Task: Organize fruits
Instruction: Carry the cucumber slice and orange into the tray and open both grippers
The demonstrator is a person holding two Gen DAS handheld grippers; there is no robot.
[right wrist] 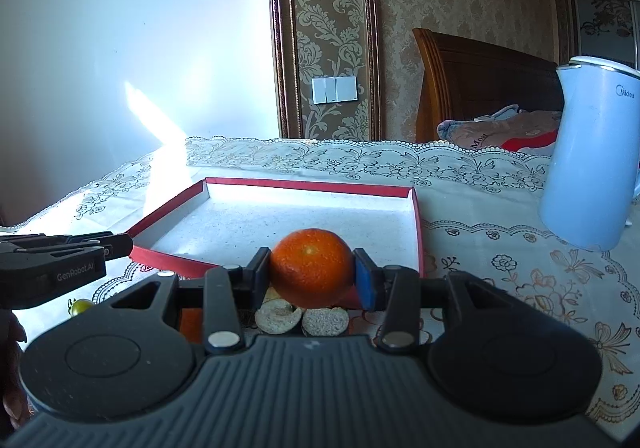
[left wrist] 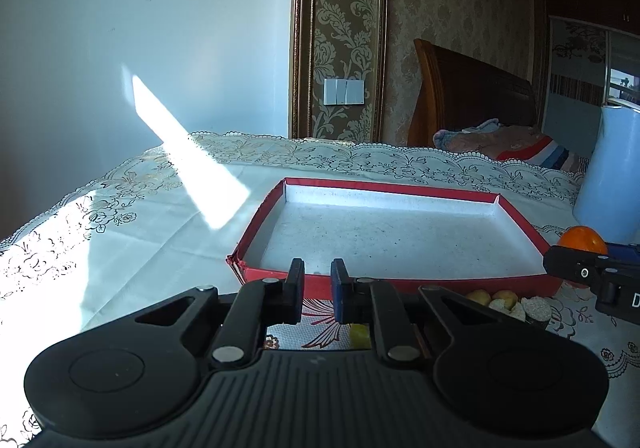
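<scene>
Reading "Midea" on kettle (right wrist: 592, 151); "GenRobot.AI" on left claw (right wrist: 120, 246).

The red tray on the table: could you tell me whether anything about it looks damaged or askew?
Yes. In the left wrist view, the red tray's near left corner looks torn and crumpled, its edge ragged where the walls meet. Its white floor is speckled with dark specks. Otherwise it lies flat, with no fruit inside yet.

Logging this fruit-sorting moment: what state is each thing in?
Orange: gripped, lifted in front of the tray.
Right gripper: shut on the orange.
Left gripper: shut, holding nothing.
Red tray: empty.
Kettle: upright, lid closed.
</scene>
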